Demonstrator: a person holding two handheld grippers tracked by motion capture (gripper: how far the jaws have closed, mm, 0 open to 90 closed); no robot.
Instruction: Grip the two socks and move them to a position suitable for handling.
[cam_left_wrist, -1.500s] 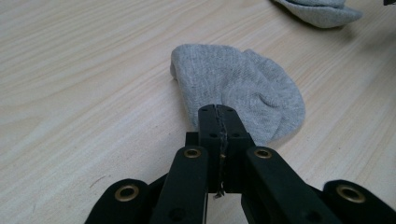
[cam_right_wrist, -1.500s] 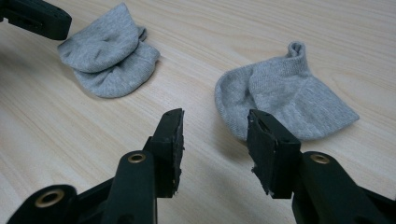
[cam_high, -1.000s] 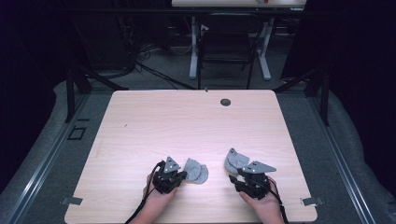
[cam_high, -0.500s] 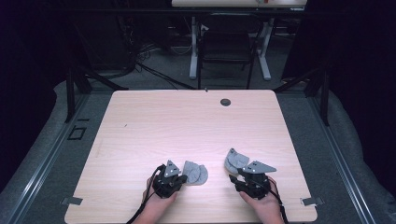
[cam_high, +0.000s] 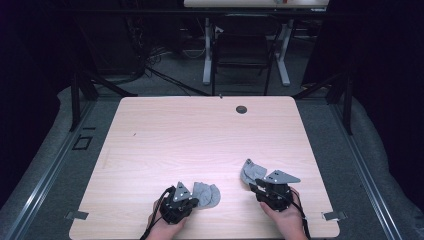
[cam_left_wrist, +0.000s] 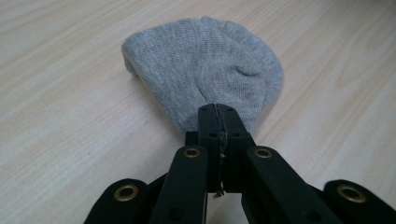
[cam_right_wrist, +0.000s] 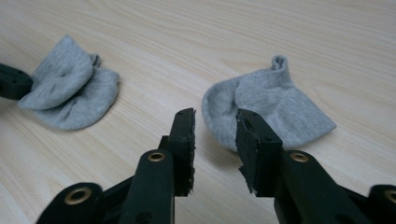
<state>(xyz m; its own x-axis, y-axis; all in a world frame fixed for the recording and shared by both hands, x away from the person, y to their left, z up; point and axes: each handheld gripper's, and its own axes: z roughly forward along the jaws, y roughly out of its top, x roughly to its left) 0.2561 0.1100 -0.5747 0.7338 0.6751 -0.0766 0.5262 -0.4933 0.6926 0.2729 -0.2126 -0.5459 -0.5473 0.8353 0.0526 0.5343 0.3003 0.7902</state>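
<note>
High view: two grey socks lie on the light wooden tabletop (cam_high: 200, 135), both in the lower part of the frame and well apart. The left hand-held gripper (cam_high: 192, 199), lower centre-left, has its jaws pressed together on the near edge of the left sock (cam_high: 207, 194); in the left gripper view the fabric (cam_left_wrist: 205, 70) fans out flat above the clamped black jaws. The right hand-held gripper (cam_high: 256, 186), lower right of centre, rests at the edge of the right sock (cam_high: 251, 171). In the right gripper view its jaws stand apart, having just been closing, with the sock's (cam_right_wrist: 266, 105) near rim between them and the right jaw touching the cloth; no clamp is visible. A dark round hole (cam_high: 241, 109) marks the tabletop's upper edge.
</note>
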